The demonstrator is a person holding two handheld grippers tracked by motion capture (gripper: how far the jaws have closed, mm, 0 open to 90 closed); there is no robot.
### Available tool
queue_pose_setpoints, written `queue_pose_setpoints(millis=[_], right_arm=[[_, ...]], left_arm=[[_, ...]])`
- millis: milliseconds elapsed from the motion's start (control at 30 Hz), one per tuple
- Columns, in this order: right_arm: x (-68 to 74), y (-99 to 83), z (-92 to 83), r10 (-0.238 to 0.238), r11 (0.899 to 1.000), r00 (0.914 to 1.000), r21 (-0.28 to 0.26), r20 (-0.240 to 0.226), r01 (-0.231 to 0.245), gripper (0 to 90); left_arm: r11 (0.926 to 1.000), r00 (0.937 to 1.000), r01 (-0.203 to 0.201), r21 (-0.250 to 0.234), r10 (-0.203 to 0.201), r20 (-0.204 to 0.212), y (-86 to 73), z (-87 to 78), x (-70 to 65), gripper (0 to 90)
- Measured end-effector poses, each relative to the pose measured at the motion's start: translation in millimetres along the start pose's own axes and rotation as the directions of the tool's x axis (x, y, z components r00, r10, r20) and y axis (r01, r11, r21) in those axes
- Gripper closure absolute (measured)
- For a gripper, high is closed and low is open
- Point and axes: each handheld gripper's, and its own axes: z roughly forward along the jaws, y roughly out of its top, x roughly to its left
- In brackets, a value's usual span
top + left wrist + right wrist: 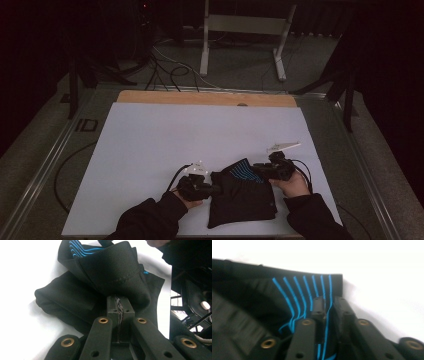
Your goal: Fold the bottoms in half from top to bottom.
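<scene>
Garment: black cloth with blue stripes [242, 192] lies folded on the white bench [150, 150], near its front edge, between the two hands.
Left tool [216, 189]: pressed together on a black fold at the cloth's left edge; a pinched ridge of fabric rises from its tips in the left gripper view.
Right tool [254, 171]: on the striped corner at the cloth's far right; jaws slightly parted, with blue-striped fabric between them.
</scene>
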Motion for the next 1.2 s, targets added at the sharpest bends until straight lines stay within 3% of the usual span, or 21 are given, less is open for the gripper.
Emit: queue_pose_setpoints(millis=[33, 133, 267, 367, 567, 600, 667, 733, 900, 1000, 1200], right_arm=[[-0.7, 2.9, 2.6, -0.012, 1.000, 0.9999, 0.003, 0.011, 0.012, 67.6], [-2.2, 9.0, 8.8, 0.002, 1.000, 0.9998, 0.004, 0.018, -0.002, 64.8], [-8.2, 19.6, 27.4, 0.005, 0.999, 0.9996, 0.043, 0.027, -0.006, 51.8], [-8.3, 22.7, 39.2, -0.012, 0.997, 0.9990, 0.076, 0.043, 0.008, 50.1], [-3.0, 22.2, 46.2, -0.045, 0.992, 0.9989, 0.117, 0.010, 0.044, 63.8], [-1.9, 21.9, 46.1, -0.058, 0.992, 0.9981, 0.118, 0.022, 0.055, 67.2], [-2.3, 22.2, 44.5, -0.054, 0.991, 0.9979, 0.123, 0.036, 0.049, 76.9], [-3.7, 21.7, 41.8, -0.042, 0.993, 0.9989, 0.112, 0.020, 0.040, 82.7], [-1.1, 20.1, 32.7, -0.040, 0.996, 0.9991, 0.086, 0.012, 0.039, 84.1], [5.2, 16.4, 14.1, -0.058, 0.998, 0.9983, 0.039, 0.002, 0.058, 84.1], [15.5, 2.3, -8.8, -0.060, 0.998, 0.9975, 0.001, -0.038, 0.060, 84.1]], left_arm=[[1.0000, 1.0000, 0.004, -0.003, -0.004, -0.003, 0.0, -0.1, 0.3, 89.5], [0.9999, 0.9999, 0.010, -0.008, -0.010, -0.007, 0.0, -0.1, 1.0, 88.9], [0.9999, 0.9999, 0.011, -0.011, -0.011, -0.008, -0.4, 0.0, 1.6, 85.6], [0.9998, 0.9998, 0.017, -0.014, -0.017, -0.014, -0.6, -0.6, 2.5, 83.5], [0.9997, 0.9997, 0.020, -0.016, -0.020, -0.016, -0.8, -1.2, 3.7, 80.4], [0.9997, 0.9997, 0.018, -0.015, -0.019, -0.017, -0.8, -1.1, 3.6, 80.4], [0.9997, 0.9997, 0.020, -0.015, -0.020, -0.016, -0.8, -0.8, 3.4, 80.4], [0.9997, 0.9997, 0.020, -0.014, -0.021, -0.015, -0.9, -0.7, 3.0, 80.5], [0.9998, 0.9998, 0.017, -0.011, -0.017, -0.008, -1.1, -0.1, 2.3, 81.6], [0.9999, 0.9999, 0.013, -0.007, -0.013, 0.001, -1.9, 0.4, 1.6, 83.1], [1.0000, 0.9999, 0.004, -0.007, -0.004, 0.016, -1.5, 0.4, -0.2, 83.1]])
